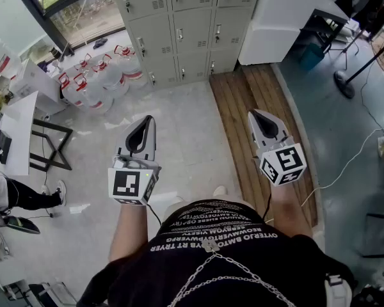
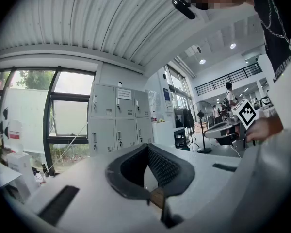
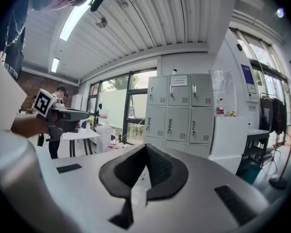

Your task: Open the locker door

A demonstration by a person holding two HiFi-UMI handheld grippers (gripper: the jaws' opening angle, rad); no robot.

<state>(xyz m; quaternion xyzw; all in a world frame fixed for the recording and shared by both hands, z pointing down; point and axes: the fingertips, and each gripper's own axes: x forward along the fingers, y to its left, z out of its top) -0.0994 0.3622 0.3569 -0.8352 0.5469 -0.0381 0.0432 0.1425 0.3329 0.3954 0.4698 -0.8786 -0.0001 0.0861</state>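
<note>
The locker bank (image 1: 185, 27) stands against the far wall, well apart from both hand-held grippers, between a window (image 1: 77, 5) on its left and a white cabinet (image 1: 275, 24) on its right. It is pale grey metal, three columns wide, and each door carries a small upright handle and a patch of vent slots; every door visible is closed flat. The head view alone shows a cluster of clear water jugs (image 1: 93, 82) with red caps on the floor at the locker bank's left foot, and a wooden strip (image 1: 233, 126) in the floor running from the locker bank back toward the person. The left hand-held gripper (image 1: 147, 120) is held over the pale floor, its tips meeting with nothing between them. The right hand-held gripper (image 1: 256, 115) is over the wooden strip, likewise closed and empty. The gripper views show the locker fronts upright, which the head view does not. They show a paper notice (image 3: 178, 80) on the top middle door, and the right gripper view adds a bottle (image 3: 222, 109) on the white cabinet.
</note>
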